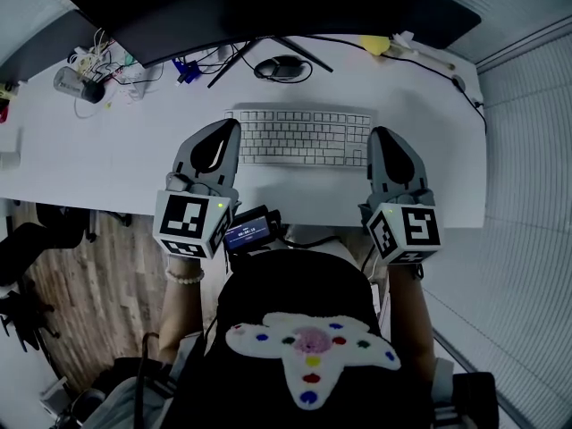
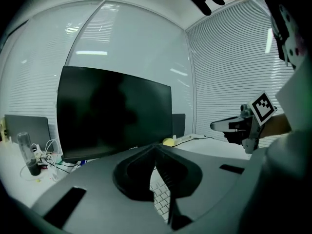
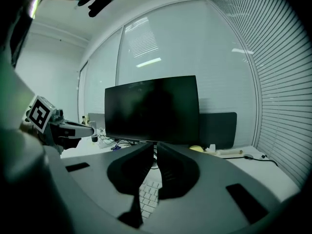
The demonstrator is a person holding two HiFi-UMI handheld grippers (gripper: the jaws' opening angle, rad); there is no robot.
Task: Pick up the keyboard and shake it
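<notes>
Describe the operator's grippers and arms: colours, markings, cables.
The left gripper and right gripper are both matte grey plastic, each with two curved jaws tapering to a point. Each carries a white marker cube printed with black squares, with a small green light on it. A dark cable seems to run off the right one. The left wrist wears a pale bead bracelet. No sleeves cover the forearms.

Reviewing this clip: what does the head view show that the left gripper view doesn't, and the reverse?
Head view only: the whole keyboard lying flat on the desk, with the left gripper and the right gripper at its two ends, plus the wearer's lap. Left gripper view only: the monitor with its dark screen face-on, and the glass wall behind it. Both: the right gripper, some keyboard keys, and neither gripper gripping the keyboard.
</notes>
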